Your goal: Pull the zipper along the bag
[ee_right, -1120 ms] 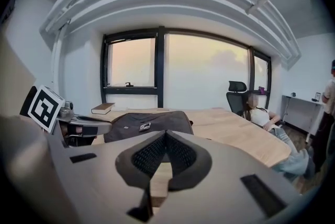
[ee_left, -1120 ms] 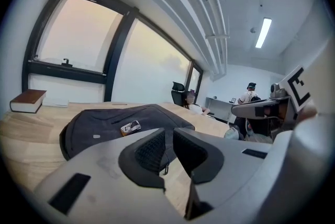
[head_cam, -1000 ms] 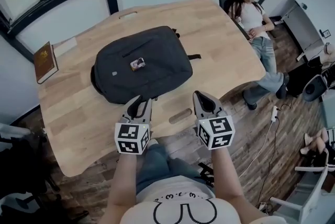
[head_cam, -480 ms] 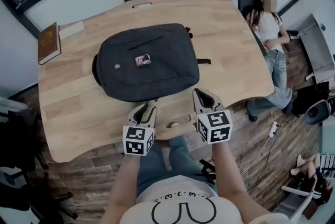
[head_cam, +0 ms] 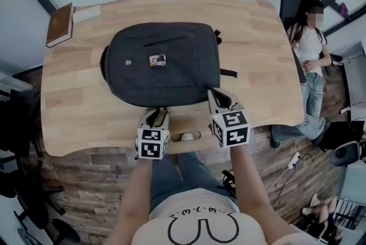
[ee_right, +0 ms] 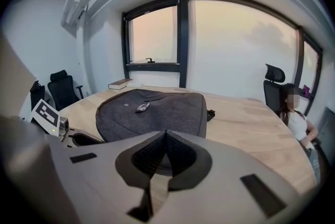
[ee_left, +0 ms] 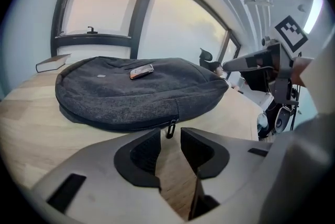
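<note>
From the head view, the dark backpack lies flat on the wooden table. Its inside is hidden, and a small item on top is too small to tell. The left gripper and right gripper sit at its near edge.

In the left gripper view, the jaws have just been opening and stand partly apart. The zipper pull hangs just beyond the tips, unpinched.

In the right gripper view, the 2 jaws meet on nothing.

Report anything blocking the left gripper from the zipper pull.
Nothing visible. The left gripper, jaws just opened and empty, faces the zipper pull hanging from the backpack; only bare table lies between.
</note>
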### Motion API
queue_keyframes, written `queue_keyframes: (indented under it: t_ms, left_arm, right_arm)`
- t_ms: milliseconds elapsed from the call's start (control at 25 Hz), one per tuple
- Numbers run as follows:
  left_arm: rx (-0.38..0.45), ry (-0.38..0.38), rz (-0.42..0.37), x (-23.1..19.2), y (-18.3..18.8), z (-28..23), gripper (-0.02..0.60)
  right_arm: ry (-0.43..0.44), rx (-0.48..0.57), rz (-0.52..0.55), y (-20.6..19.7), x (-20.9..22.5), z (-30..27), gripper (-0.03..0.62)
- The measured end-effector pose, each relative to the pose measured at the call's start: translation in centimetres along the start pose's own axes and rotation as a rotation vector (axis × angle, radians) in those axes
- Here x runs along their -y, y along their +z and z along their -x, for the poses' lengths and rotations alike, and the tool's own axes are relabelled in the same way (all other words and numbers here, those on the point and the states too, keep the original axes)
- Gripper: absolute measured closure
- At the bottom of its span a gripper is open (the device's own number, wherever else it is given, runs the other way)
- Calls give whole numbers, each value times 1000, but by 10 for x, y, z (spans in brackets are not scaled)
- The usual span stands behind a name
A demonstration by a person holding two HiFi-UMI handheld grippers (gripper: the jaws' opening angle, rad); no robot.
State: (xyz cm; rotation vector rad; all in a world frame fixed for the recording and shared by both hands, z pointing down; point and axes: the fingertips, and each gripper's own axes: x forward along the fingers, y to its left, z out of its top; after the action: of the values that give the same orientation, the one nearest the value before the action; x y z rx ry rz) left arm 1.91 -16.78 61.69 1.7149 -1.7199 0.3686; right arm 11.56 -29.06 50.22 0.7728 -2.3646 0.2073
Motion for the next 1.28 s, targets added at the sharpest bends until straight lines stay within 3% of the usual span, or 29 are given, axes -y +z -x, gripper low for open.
queue_keyframes:
  t_ms: [120,320,560,720,1040,1280]
  left_arm:
    - [-31,34,-9,-2,-3,-9,462]
    - [-96,77,-21,-3,-9,-17,462]
    - [-53,143,38,-14,1,-23,479]
    - [-43,124,-2,-7,0,-18,506]
    - [-36,95,-92,6,4,-2,563]
    - [-61,65,-18,0,2,2,564]
  right_arm:
    - [-31,-51,18,-5,10,-10,543]
    - [-6,-111,-19,-20,16,-19,543]
    - [28,-192,-28,-27,16,-29,543]
    - [40,-191,-70,-29,19,-29,543]
    - [33,-180,-32,-30,18,-31,543]
    - [-36,-194,15,-32,20,-34,543]
